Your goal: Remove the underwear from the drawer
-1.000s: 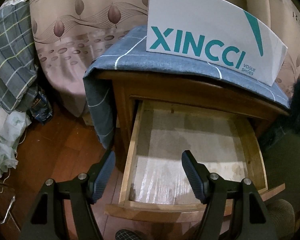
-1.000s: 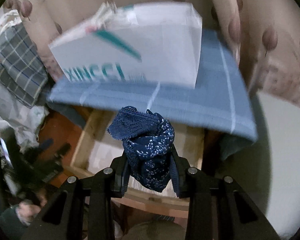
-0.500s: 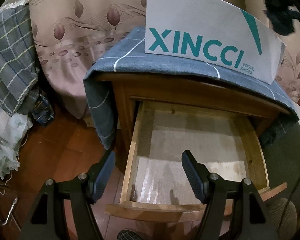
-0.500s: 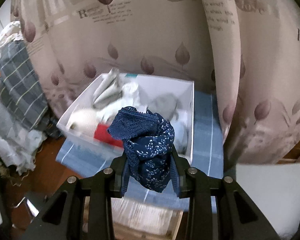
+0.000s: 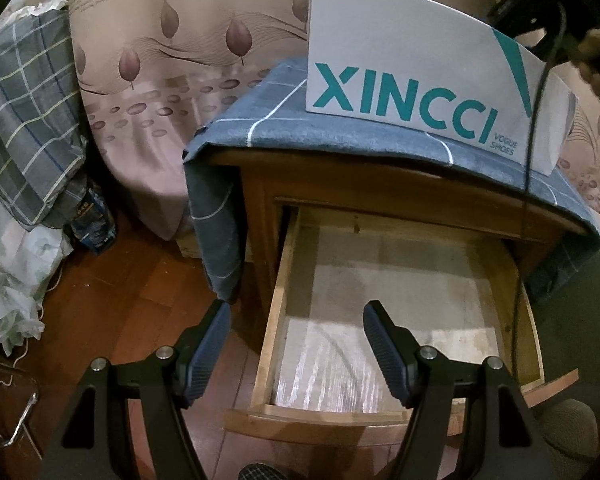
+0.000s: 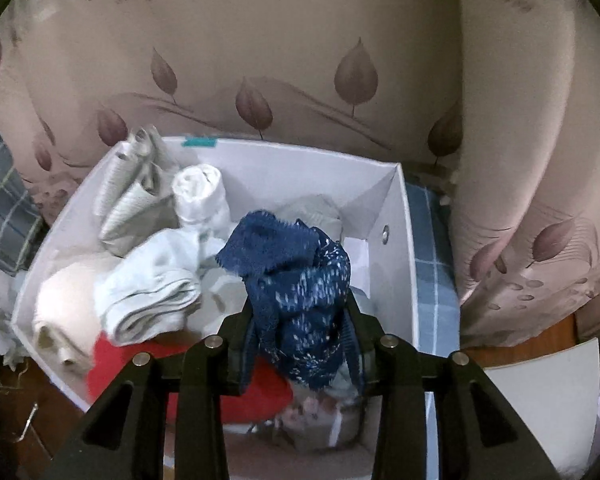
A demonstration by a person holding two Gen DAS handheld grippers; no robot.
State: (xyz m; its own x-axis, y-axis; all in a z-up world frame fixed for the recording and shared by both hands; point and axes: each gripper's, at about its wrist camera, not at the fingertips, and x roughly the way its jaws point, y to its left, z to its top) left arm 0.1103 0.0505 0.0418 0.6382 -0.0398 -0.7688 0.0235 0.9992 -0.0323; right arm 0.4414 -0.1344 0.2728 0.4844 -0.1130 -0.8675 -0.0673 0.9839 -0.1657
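Right gripper (image 6: 302, 320), lower centre of the right wrist view: fingers closed tight on the dark blue lace-trimmed underwear with small white print (image 6: 296, 284), which bunches up above the fingertips. It hangs over the open white cardboard shoe box (image 6: 400, 216), mid frame. The box holds rolled grey and white socks (image 6: 140, 196), a pale folded cloth (image 6: 148, 292), a cream roll (image 6: 66, 312) at left and a red garment (image 6: 240, 396) at the lower edge. Beige leaf-print curtain (image 6: 300, 60) fills the upper frame behind the box.

Left gripper (image 5: 296, 340), bottom of the left wrist view: fingers spread wide, holding nothing, above the front left corner of the pulled-out light wooden drawer (image 5: 384, 412). The drawer shows only a pale liner (image 5: 400, 320). The drawer's wooden nightstand (image 5: 380, 188) has a blue-grey checked cloth (image 5: 260, 120) draped over its top, and the white box with teal XINCCI lettering sits on the cloth, upper right. Plaid grey fabric (image 5: 24, 120) piles at upper left.
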